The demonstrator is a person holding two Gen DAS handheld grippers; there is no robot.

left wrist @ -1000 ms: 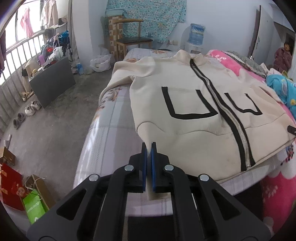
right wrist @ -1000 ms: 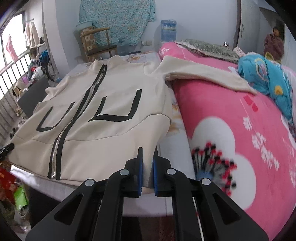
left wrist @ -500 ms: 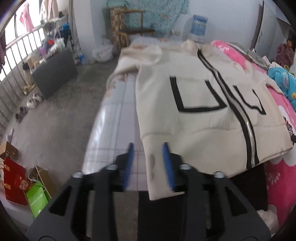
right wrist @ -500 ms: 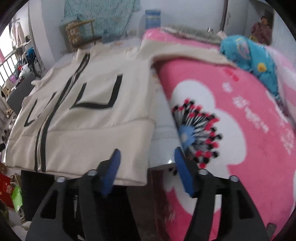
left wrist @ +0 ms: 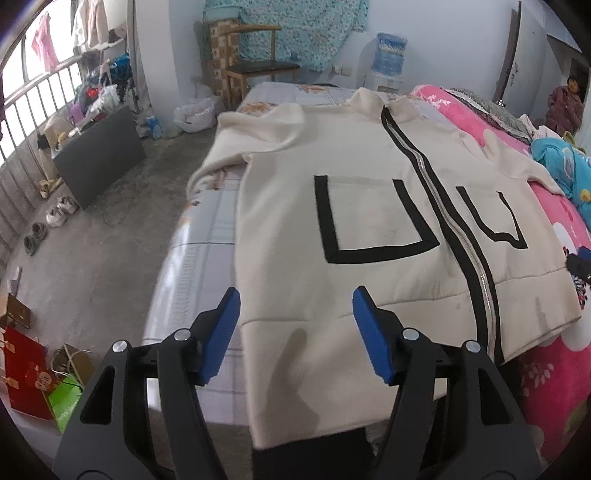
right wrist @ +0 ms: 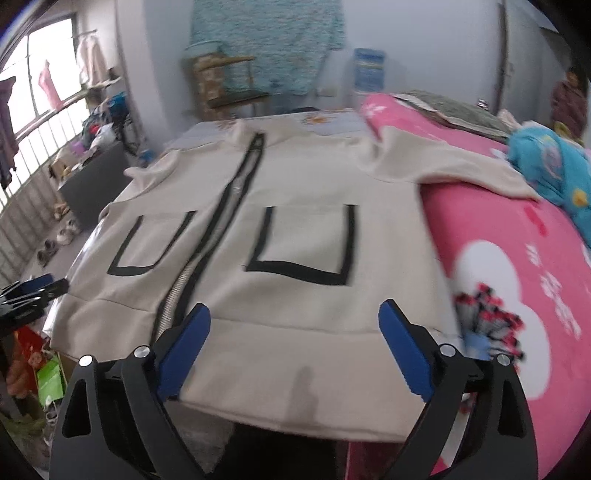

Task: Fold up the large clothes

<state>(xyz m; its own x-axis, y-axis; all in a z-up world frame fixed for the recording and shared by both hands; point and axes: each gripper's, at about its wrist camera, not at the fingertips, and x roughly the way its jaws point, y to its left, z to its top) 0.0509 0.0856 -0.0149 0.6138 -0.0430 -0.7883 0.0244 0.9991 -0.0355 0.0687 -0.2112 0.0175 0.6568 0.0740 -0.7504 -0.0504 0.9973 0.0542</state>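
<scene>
Cream zip-front jacket with a black-edged zipper and two black U-shaped pocket outlines (left wrist: 369,229) lies front up, spread flat on the bed with the pale checked sheet (left wrist: 199,251). Collar points toward the far wall; hem hangs slightly over the near bed edge. One sleeve lies on the bright pink floral blanket (right wrist: 517,280), which covers the bed's right part; the other sleeve lies toward the bed's left edge.

Left gripper (left wrist: 295,325): blue-padded jaws stand apart, having just been opening. The jacket's lower left hem corner shows between the pads, but neither pad presses on it; cloth lies loose.

Right gripper (right wrist: 295,332): jaws stand wide apart, also just opened. The hem band near the right corner shows in the gap, not clamped. This view is motion-blurred. The left gripper's blue tips appear at this view's left edge, just beside the jacket's hem.

Surroundings: wooden chair (left wrist: 255,70) and blue water-dispenser bottle (left wrist: 389,53) stand against the far wall beneath a hanging teal patterned cloth (left wrist: 295,29). A turquoise garment (left wrist: 561,173) lies on the pink blanket. Shoes (left wrist: 55,214) sit on the concrete floor, left.
</scene>
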